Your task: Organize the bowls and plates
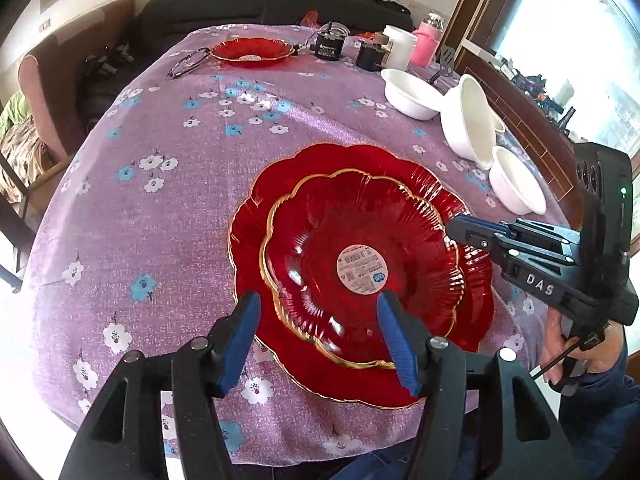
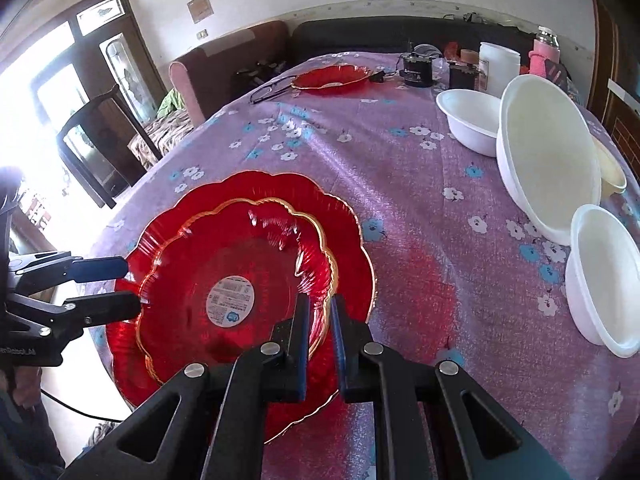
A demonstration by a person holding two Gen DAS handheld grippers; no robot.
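Observation:
A smaller red glass plate (image 1: 360,264) with a gold rim and a round label lies on a larger red plate (image 1: 256,216) on the purple flowered tablecloth. My left gripper (image 1: 318,312) is open, its blue pads either side of the near rim of the smaller plate. My right gripper (image 2: 320,312) is shut on the right rim of the smaller plate (image 2: 240,280); it shows in the left wrist view (image 1: 456,228). The left gripper (image 2: 128,284) appears open at the plates' left edge in the right wrist view. The larger plate (image 2: 352,220) lies flat.
A third red plate (image 1: 252,52) and glasses (image 1: 188,62) lie at the far side. Three white bowls (image 1: 412,94) (image 1: 472,120) (image 1: 516,184) stand at the right, the middle one tilted. Black devices, a white jar (image 1: 400,46) and a pink bottle (image 1: 426,42) stand behind. Chairs stand at the left.

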